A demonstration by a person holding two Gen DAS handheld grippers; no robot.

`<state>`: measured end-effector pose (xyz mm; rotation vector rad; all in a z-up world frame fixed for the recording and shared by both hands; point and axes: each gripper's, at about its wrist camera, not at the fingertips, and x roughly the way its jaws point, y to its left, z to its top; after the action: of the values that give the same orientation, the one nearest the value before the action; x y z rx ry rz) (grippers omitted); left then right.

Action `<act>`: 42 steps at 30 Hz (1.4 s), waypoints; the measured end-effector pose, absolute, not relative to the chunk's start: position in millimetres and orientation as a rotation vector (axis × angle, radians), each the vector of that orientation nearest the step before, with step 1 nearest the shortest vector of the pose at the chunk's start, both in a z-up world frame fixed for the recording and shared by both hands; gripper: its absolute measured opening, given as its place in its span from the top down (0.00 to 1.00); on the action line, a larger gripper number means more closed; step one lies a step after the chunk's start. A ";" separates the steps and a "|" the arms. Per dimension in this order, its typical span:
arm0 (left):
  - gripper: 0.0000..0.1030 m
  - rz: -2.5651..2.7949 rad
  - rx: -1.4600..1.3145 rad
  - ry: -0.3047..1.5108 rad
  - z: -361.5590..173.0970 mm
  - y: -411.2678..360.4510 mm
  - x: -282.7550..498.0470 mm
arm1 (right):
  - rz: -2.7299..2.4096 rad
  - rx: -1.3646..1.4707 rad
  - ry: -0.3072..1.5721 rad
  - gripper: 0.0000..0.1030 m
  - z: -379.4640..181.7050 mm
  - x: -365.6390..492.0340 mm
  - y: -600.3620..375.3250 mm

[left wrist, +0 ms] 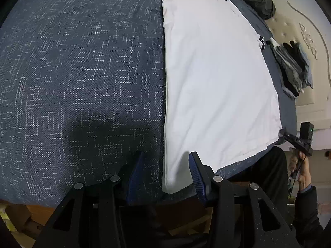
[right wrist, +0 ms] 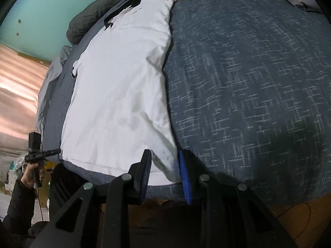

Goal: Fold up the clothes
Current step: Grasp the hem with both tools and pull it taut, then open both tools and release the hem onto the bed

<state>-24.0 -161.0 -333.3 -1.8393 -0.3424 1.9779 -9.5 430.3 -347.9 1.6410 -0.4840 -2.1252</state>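
White cotton, a polo shirt with dark collar and cuff trim, lies flat on the blue patterned bedspread, its hem at the near edge of the bed. The left gripper stands spread on either side of one bottom corner of the hem, pads apart from the cloth as far as I can see. The right gripper brackets the other bottom corner; its jaws are narrower, but whether the pads already press the fabric I cannot tell (the corner sits between them either way).

The step in hand looks like taking both hem corners for a first fold toward the collar. To do it well, each gripper should pinch both layers just inside the corner, and the two should lift together and evenly, so that the hem stays straight and the rumpled side does not bunch further.

The left wrist view shows a smooth shirt front, a stack of folded dark clothes beside a cream headboard, and the other hand on its handle. The right wrist view alone shows the wrinkles along the shirt's side, a turquoise wall and a dark jacket beyond the collar.
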 end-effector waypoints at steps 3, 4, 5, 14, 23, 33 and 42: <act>0.64 1.971 -1.820 -0.327 -331.7 -159.7 -21.4 | -2.133 1.621 -0.459 0.94 -344.8 -7.7 426.9; 0.77 1.968 -1.813 -0.317 -331.0 -158.6 -20.5 | -2.135 1.613 -0.456 0.95 -343.5 -6.9 426.1; 0.83 1.967 -1.806 -0.309 -329.7 -157.8 -19.4 | -2.140 1.605 -0.452 0.96 -341.7 -5.7 426.1; 0.98 1.984 -1.688 -0.269 -282.2 -167.6 -3.7 | -2.196 1.480 -0.348 0.97 -293.9 21.0 433.1; 0.98 1.936 -1.744 -0.242 -299.3 -176.5 1.7 | -2.223 1.580 -0.333 0.97 -326.6 33.1 446.5; 0.74 1.970 -1.794 -0.200 -300.0 -172.2 -4.8 | -2.208 1.640 -0.340 0.83 -333.1 21.2 437.6; 0.54 2.134 -1.691 -0.197 -256.5 -183.1 -39.1 | -2.284 1.507 -0.420 0.69 -287.2 -10.0 456.2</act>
<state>-39.1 -183.1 -256.5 -1.6907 -0.1974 2.1342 -10.0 456.2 -287.2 1.5065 -0.4200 -2.2836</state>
